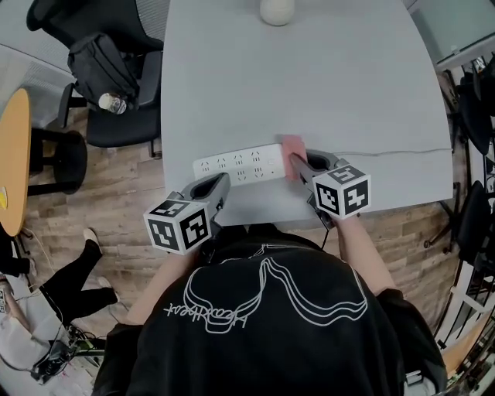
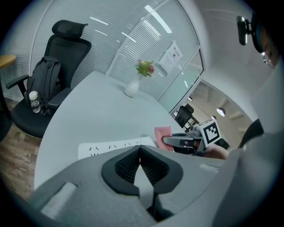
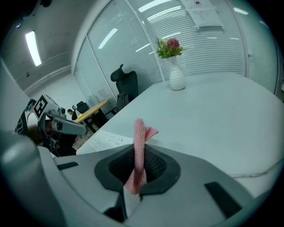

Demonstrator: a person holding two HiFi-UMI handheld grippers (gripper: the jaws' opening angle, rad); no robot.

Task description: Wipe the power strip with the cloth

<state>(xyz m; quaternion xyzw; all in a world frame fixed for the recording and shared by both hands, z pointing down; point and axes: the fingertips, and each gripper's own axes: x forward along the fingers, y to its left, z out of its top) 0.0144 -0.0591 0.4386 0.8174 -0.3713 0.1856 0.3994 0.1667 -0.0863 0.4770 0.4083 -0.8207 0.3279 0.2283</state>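
Pink cloth (image 3: 139, 129) is pinched in right gripper (image 3: 138, 153) at the power strip (image 1: 238, 165) end. Left gripper (image 2: 140, 156) is closed, empty. Shirt lettering (image 1: 207, 315) is not legible.

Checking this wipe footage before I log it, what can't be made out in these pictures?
- Head view: power strip right end, covered by cloth and right gripper.
- Right gripper view: whether cloth touches power strip, blocked by that gripper's body.
- Head view: vase, cut by the upper edge.
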